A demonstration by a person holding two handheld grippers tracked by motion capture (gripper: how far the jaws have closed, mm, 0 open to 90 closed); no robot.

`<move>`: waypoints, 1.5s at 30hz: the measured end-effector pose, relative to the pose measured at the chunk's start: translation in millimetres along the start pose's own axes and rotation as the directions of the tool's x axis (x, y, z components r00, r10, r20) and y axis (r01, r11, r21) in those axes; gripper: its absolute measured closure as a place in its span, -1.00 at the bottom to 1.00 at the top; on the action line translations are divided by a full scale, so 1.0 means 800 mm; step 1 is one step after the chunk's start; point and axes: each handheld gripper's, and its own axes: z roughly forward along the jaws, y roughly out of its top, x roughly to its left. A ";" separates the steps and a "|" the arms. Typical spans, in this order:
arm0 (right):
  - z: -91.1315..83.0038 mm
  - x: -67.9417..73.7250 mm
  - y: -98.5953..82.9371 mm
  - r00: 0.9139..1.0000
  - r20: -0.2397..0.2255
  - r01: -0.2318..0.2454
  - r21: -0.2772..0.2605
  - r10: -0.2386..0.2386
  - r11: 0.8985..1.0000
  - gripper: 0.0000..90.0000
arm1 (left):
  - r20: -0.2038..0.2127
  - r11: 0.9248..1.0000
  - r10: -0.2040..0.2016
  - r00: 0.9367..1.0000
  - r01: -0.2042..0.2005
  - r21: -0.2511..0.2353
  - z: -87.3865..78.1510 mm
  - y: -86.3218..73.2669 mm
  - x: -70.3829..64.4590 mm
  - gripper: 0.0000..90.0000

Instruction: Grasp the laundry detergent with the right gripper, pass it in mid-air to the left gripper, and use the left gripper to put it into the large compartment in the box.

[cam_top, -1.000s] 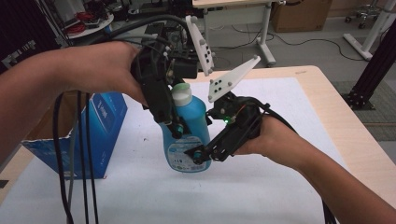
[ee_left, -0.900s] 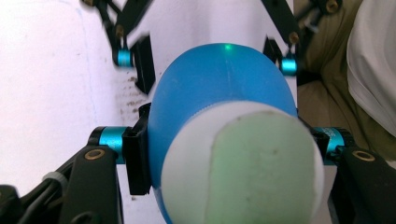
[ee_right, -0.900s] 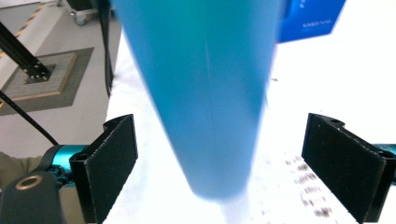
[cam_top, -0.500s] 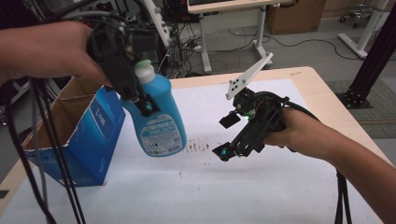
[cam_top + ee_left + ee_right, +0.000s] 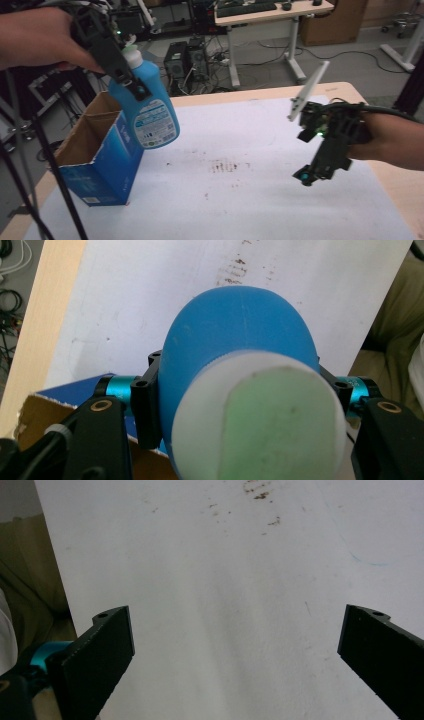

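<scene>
One blue bottle [image 5: 149, 107] lifted higher toward one open box [image 5: 97, 155], left gripper [image 5: 131, 86] clamping it, right gripper [image 5: 320, 159] spread empty.

A blue plastic bottle [image 5: 150, 110] with a white cap [image 5: 131, 54] and a printed label on its front is held in the air, clear of the white table cover [image 5: 240, 150]. It is clamped just below the cap by the left gripper [image 5: 131, 85] and hangs tilted, its base swung toward the table's middle. It is positioned just above the near corner of an open blue cardboard box [image 5: 100, 160]. In the left gripper view, the cap's pale green top [image 5: 280, 425] is seen from above, with the rounded blue body [image 5: 240, 330] pressed between the jaws.
</scene>
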 end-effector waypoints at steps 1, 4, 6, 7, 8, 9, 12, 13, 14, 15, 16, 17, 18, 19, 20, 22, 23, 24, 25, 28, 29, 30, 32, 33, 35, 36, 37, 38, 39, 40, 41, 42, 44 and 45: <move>-0.004 -0.001 -0.001 1.000 0.008 0.001 0.004 -0.001 1.000 -0.98 | 0.002 1.000 -0.013 1.000 0.013 0.000 -0.002 -0.002 0.002 -0.16; -0.012 0.000 -0.006 0.999 0.015 0.031 0.041 -0.031 0.999 -0.98 | 0.002 0.999 -0.035 0.999 0.035 0.000 -0.010 -0.008 0.006 -0.16; -0.014 0.001 -0.008 0.999 0.018 0.030 0.058 -0.031 0.998 -0.98 | 0.002 0.999 -0.044 0.999 0.044 -0.005 -0.013 -0.011 0.007 -0.16; -0.017 0.000 -0.011 0.999 0.027 0.033 0.076 -0.035 0.997 -0.98 | 0.003 0.998 -0.063 0.998 0.063 -0.013 -0.019 -0.016 0.010 -0.16; -0.018 0.000 -0.013 0.999 0.034 0.032 0.084 -0.035 0.996 -0.98 | 0.001 0.997 -0.073 0.997 0.073 -0.015 -0.023 -0.019 0.012 -0.16; -0.018 -0.002 -0.014 0.999 0.031 0.024 0.098 -0.027 0.995 -0.98 | 0.002 0.996 -0.083 0.997 0.083 -0.018 -0.026 -0.023 0.014 -0.16; -0.018 -0.004 -0.019 0.999 0.050 0.009 0.118 -0.015 0.993 -0.98 | -0.005 0.992 -0.117 0.993 0.117 -0.039 -0.037 -0.036 0.020 -0.16; -0.019 -0.004 -0.020 0.999 0.048 0.010 0.121 -0.016 0.993 -0.98 | -0.007 0.991 -0.126 0.992 0.126 -0.044 -0.041 -0.040 0.023 -0.16; -0.021 -0.004 -0.021 0.999 0.043 0.011 0.121 -0.016 0.993 -0.98 | -0.009 0.990 -0.137 0.991 0.136 -0.046 -0.044 -0.045 0.025 -0.16; -0.022 -0.003 -0.022 0.999 0.043 0.013 0.117 -0.018 0.993 -0.98 | -0.013 0.987 -0.154 0.988 0.153 -0.051 -0.046 -0.051 0.027 -0.16; -0.024 -0.003 -0.023 0.999 0.038 0.016 0.117 -0.020 0.993 -0.98 | -0.018 0.984 -0.168 0.986 0.167 -0.054 -0.049 -0.056 0.029 -0.16; -0.025 -0.003 -0.024 0.999 0.036 0.018 0.117 -0.022 0.993 -0.98 | -0.020 0.983 -0.177 0.984 0.176 -0.053 -0.051 -0.062 0.031 -0.16; -0.026 -0.003 -0.025 0.999 0.035 0.022 0.116 -0.027 0.993 -0.98 | -0.025 0.981 -0.189 0.982 0.187 -0.054 -0.054 -0.067 0.033 -0.16; -0.027 -0.003 -0.026 0.999 0.037 0.019 0.114 -0.024 0.993 -0.98 | -0.027 0.978 -0.204 0.979 0.202 -0.058 -0.056 -0.073 0.036 -0.16; -0.028 -0.003 -0.026 0.999 0.033 0.022 0.111 -0.026 0.994 -0.98 | -0.032 0.976 -0.211 0.977 0.209 -0.060 -0.059 -0.078 0.038 -0.16; -0.030 -0.003 -0.027 0.999 0.033 0.022 0.108 -0.026 0.994 -0.98 | -0.039 0.971 -0.232 0.972 0.229 -0.062 -0.064 -0.089 0.041 -0.16; -0.031 -0.004 -0.028 0.999 0.034 0.022 0.107 -0.026 0.994 -0.98 | -0.040 0.969 -0.242 0.970 0.239 -0.064 -0.067 -0.094 0.043 -0.16; -0.032 -0.004 -0.028 0.999 0.034 0.020 0.104 -0.024 0.994 -0.98 | -0.041 0.967 -0.248 0.968 0.245 -0.068 -0.069 -0.099 0.045 -0.16; -0.033 -0.004 -0.028 0.999 0.036 0.018 0.106 -0.022 0.994 -0.98 | -0.044 0.965 -0.257 0.965 0.254 -0.071 -0.071 -0.104 0.046 -0.16; -0.034 -0.004 -0.028 0.999 0.046 0.008 0.106 -0.013 0.994 -0.98 | -0.052 0.959 -0.277 0.959 0.273 -0.079 -0.077 -0.118 0.049 -0.16; -0.034 -0.005 -0.028 0.999 0.047 0.011 0.107 -0.016 0.994 -0.98 | -0.052 0.959 -0.277 0.959 0.273 -0.079 -0.077 -0.118 0.049 -0.16; -0.035 -0.005 -0.028 0.999 0.048 0.012 0.107 -0.017 0.994 -0.98 | -0.056 0.956 -0.288 0.956 0.283 -0.084 -0.081 -0.126 0.051 -0.16; -0.035 -0.006 -0.028 0.999 0.049 0.010 0.109 -0.015 0.994 -0.98 | -0.059 0.951 -0.300 0.952 0.294 -0.091 -0.086 -0.133 0.052 -0.16; -0.036 -0.006 -0.028 0.999 0.052 0.008 0.114 -0.014 0.993 -0.98 | -0.060 0.950 -0.304 0.951 0.297 -0.096 -0.089 -0.136 0.052 -0.16; -0.037 -0.007 -0.027 0.999 0.051 0.006 0.110 -0.012 0.994 -0.98 | -0.065 0.948 -0.309 0.949 0.302 -0.103 -0.093 -0.143 0.054 -0.16; -0.037 -0.007 -0.027 0.999 0.052 0.006 0.111 -0.012 0.994 -0.98 | -0.070 0.947 -0.312 0.948 0.304 -0.107 -0.093 -0.145 0.054 -0.16; -0.038 -0.007 -0.027 0.998 0.056 0.007 0.111 -0.013 0.994 -0.98 | -0.076 0.946 -0.314 0.946 0.306 -0.105 -0.094 -0.148 0.054 -0.16; -0.038 -0.006 -0.027 0.998 0.060 0.004 0.114 -0.010 0.993 -0.98 | -0.083 0.948 -0.311 0.947 0.302 -0.101 -0.094 -0.150 0.054 -0.16; -0.038 -0.007 -0.027 0.998 0.060 0.000 0.119 -0.008 0.993 -0.98 | -0.088 0.949 -0.310 0.947 0.302 -0.094 -0.094 -0.152 0.054 -0.16; -0.038 -0.007 -0.027 0.998 0.060 0.000 0.118 -0.007 0.993 -0.98 | -0.091 0.948 -0.312 0.946 0.304 -0.094 -0.092 -0.154 0.055 -0.16; -0.038 -0.008 -0.027 0.998 0.058 0.001 0.115 -0.008 0.993 -0.98 | -0.094 0.948 -0.313 0.945 0.306 -0.090 -0.091 -0.156 0.056 -0.16; -0.039 -0.008 -0.027 0.998 0.060 -0.001 0.115 -0.006 0.993 -0.98 | -0.095 0.947 -0.317 0.944 0.309 -0.092 -0.089 -0.158 0.056 -0.16; -0.040 -0.008 -0.028 0.998 0.060 0.000 0.114 -0.006 0.993 -0.98 | -0.104 0.951 -0.307 0.946 0.299 -0.082 -0.084 -0.162 0.058 -0.16; -0.040 -0.007 -0.028 0.998 0.062 -0.001 0.112 -0.006 0.994 -0.98 | -0.106 0.951 -0.305 0.946 0.297 -0.079 -0.081 -0.164 0.058 -0.16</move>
